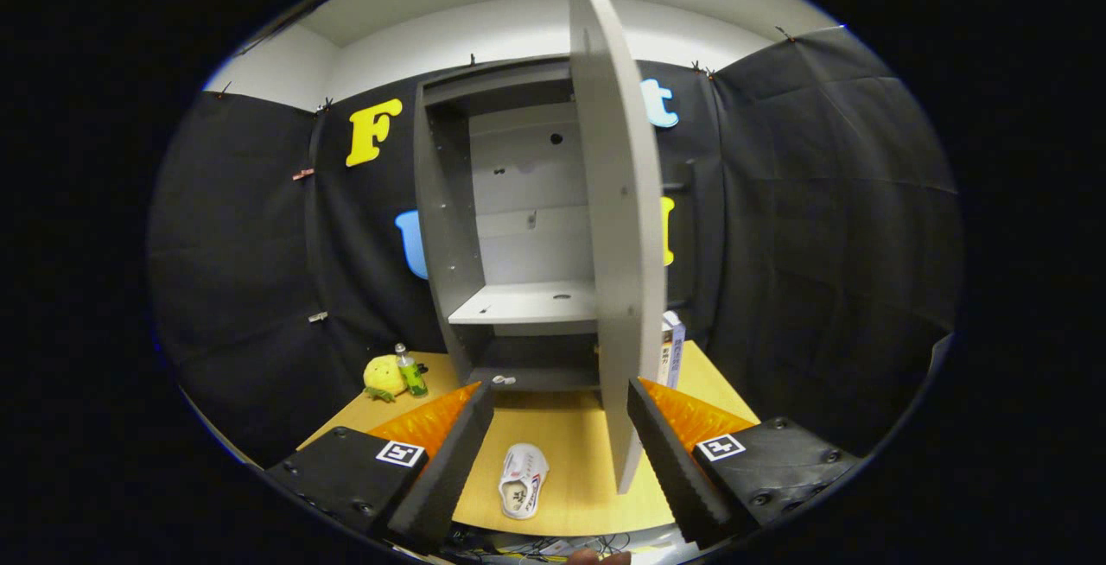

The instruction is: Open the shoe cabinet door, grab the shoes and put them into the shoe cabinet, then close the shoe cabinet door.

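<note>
One white shoe (523, 480) lies on the desk (570, 435) in front of the shoe cabinet (484, 228), whose door (618, 228) we see swung wide open, edge toward us, while our gripper (560, 396) hangs spread apart and empty above that shoe.

wooden table (596, 496) carries cabinet (518, 228), shoe (524, 480), bottle (410, 370), plush (384, 377), box (672, 349).

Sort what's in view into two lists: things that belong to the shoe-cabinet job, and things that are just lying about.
Job:
shoe cabinet, standing open
cabinet door, swung out toward the gripper
white shoe on the table, between the fingers
gripper, open, holding nothing

Lying about:
yellow plush toy
green bottle beside it
box behind the door
</note>
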Action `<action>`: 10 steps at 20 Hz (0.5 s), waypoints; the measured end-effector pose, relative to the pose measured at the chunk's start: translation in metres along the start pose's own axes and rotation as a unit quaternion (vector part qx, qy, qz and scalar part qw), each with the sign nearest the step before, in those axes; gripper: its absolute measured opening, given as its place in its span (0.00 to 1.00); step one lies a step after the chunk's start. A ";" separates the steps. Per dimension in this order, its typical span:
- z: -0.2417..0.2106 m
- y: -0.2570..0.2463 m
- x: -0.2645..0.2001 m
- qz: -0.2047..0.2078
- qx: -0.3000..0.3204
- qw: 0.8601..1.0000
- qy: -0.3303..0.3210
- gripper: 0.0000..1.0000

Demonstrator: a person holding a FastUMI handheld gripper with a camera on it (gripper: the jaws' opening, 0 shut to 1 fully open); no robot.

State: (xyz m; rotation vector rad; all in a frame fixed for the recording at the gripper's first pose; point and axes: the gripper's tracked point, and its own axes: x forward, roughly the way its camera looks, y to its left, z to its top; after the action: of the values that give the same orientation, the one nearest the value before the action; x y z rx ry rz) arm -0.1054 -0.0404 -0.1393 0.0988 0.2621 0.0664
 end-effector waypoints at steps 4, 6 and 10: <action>-0.069 0.036 0.028 0.013 0.002 0.997 0.083 0.98; -0.106 0.053 0.042 0.020 0.005 0.992 0.123 0.98; -0.178 0.075 0.073 0.026 0.007 0.982 0.187 0.98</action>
State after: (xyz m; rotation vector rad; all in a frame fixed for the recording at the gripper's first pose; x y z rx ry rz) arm -0.0860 0.0558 -0.3206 0.1059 0.6367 0.1351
